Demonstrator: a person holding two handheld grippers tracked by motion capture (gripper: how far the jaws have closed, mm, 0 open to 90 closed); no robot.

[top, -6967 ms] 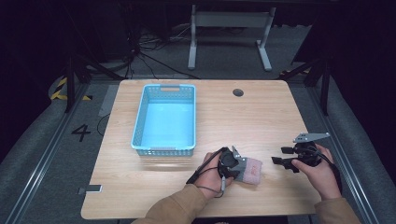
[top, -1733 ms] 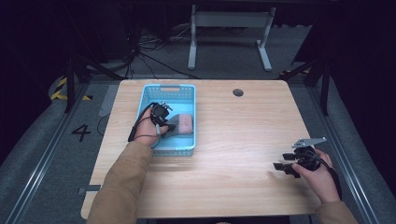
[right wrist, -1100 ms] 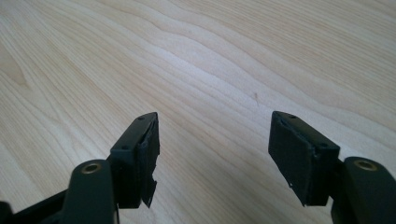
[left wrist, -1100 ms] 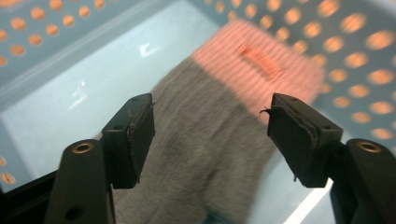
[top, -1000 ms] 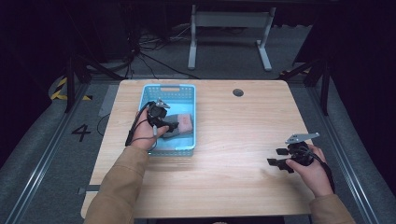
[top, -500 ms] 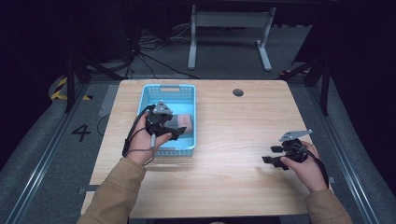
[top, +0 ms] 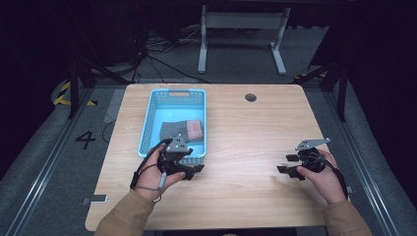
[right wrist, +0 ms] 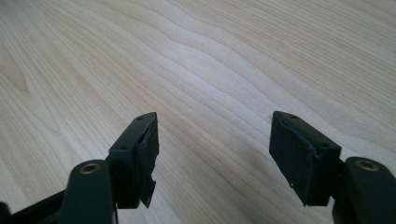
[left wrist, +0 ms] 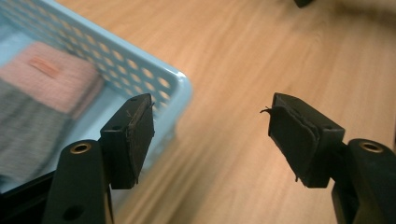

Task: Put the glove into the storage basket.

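A light blue plastic basket [top: 147,129] stands on the left half of the wooden table [top: 255,128]. In it lies a folded cloth [top: 182,132], grey with a pink end. My left gripper [top: 193,164] hovers at the basket's near right corner, open and empty; its jaws have just narrowed slightly. In the left gripper view the basket rim [left wrist: 154,74] and the cloth [left wrist: 42,93] lie to the left of the left gripper [left wrist: 210,135]. My right gripper [top: 286,163] rests low at the table's near right, open and empty. Bare wood lies under the right gripper [right wrist: 215,149].
A round cable hole [top: 251,97] sits near the table's far edge. Beyond the table are a dark floor, cables and a white stand's legs [top: 241,29]. A floor marking "4" [top: 86,139] lies to the left.
The left gripper has let go of the cloth in the basket and drawn back toward the near edge, past the basket's near right corner. The right gripper has stayed put.
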